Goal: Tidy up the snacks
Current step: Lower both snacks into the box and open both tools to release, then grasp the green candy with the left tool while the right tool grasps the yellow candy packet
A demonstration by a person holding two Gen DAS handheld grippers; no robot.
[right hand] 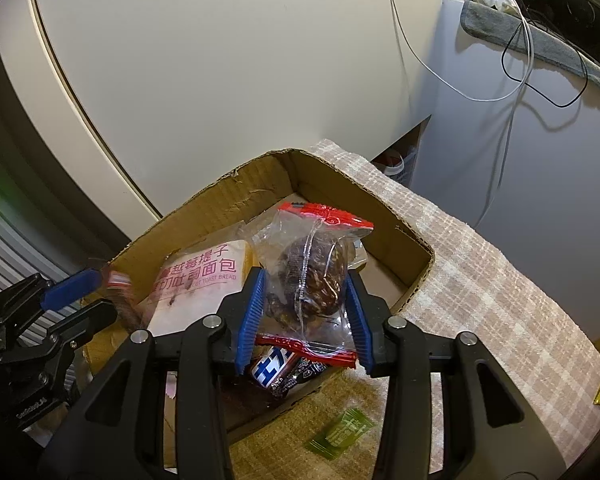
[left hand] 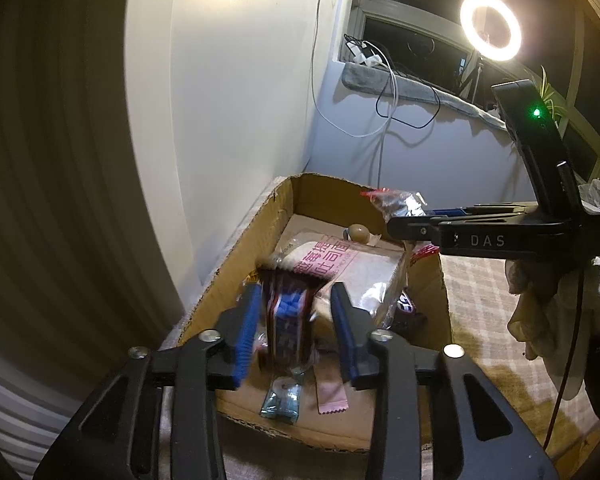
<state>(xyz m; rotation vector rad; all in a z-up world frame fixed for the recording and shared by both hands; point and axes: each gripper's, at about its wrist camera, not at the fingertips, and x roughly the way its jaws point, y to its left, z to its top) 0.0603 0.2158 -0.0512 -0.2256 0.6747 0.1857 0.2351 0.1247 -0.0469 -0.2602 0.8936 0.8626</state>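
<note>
Counted: one cardboard box (right hand: 256, 192); one toast bread pack (right hand: 198, 280); two chocolate bars (left hand: 286, 320) (right hand: 278, 368); one clear bag of brown snacks (right hand: 312, 268); one pink sachet (left hand: 332, 396); one green sachet (right hand: 340, 432), near right, outside the box; two grippers (left hand: 296, 330) (right hand: 306, 316).

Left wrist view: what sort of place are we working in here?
Most likely a room in a home, at night. A lit ring light stands by a dark window, charger cables hang down the wall from the sill, and the cardboard box of snacks sits on a checked cloth.
</note>
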